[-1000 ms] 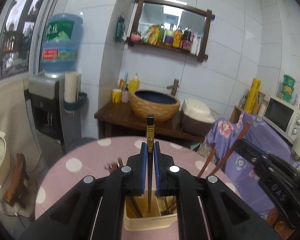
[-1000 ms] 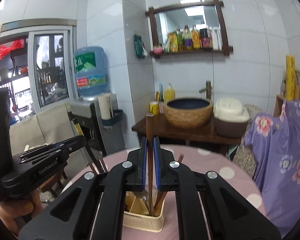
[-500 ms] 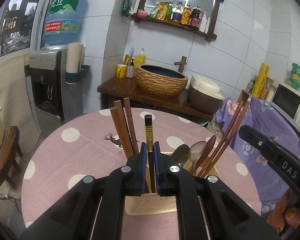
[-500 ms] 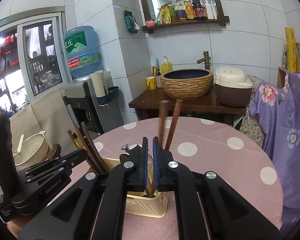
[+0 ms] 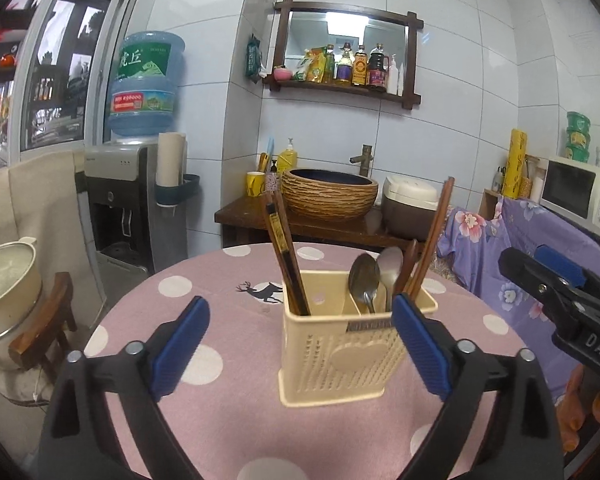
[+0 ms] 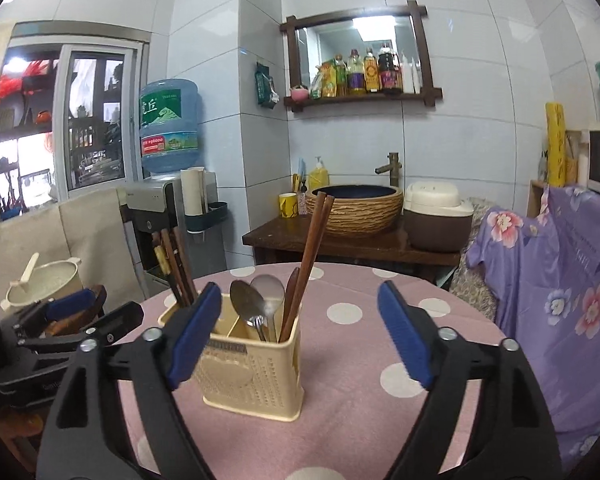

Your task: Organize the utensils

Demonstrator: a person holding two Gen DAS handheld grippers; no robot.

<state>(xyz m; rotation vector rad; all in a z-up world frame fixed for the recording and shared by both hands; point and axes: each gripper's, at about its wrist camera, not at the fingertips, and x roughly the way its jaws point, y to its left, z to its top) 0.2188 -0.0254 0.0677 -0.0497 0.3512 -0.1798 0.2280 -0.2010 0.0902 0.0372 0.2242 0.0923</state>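
Observation:
A cream plastic utensil holder [image 5: 336, 344] [image 6: 252, 364] stands on the round pink polka-dot table [image 5: 228, 408] [image 6: 364, 392]. Dark chopsticks [image 5: 284, 256] [image 6: 176, 268] lean in its left compartment. Two metal spoons [image 5: 370, 278] [image 6: 256, 304] and brown chopsticks [image 5: 432, 236] [image 6: 312, 248] stand in the right one. My left gripper [image 5: 300, 352] is open and empty, pulled back in front of the holder. My right gripper [image 6: 300, 344] is open and empty, also back from the holder; it shows at the right edge of the left wrist view [image 5: 560, 296].
A water dispenser [image 5: 136, 200] stands behind the table at left. A wooden stand with a woven basin [image 5: 328, 196] and a rice cooker [image 5: 408, 208] is behind it. A purple floral cloth [image 6: 560, 280] hangs to the right. A pot [image 5: 4, 276] sits on a chair at left.
Both grippers were shut on chopsticks above the holder. They lowered them in, opened, and drew back. The chopsticks now stand in the holder.

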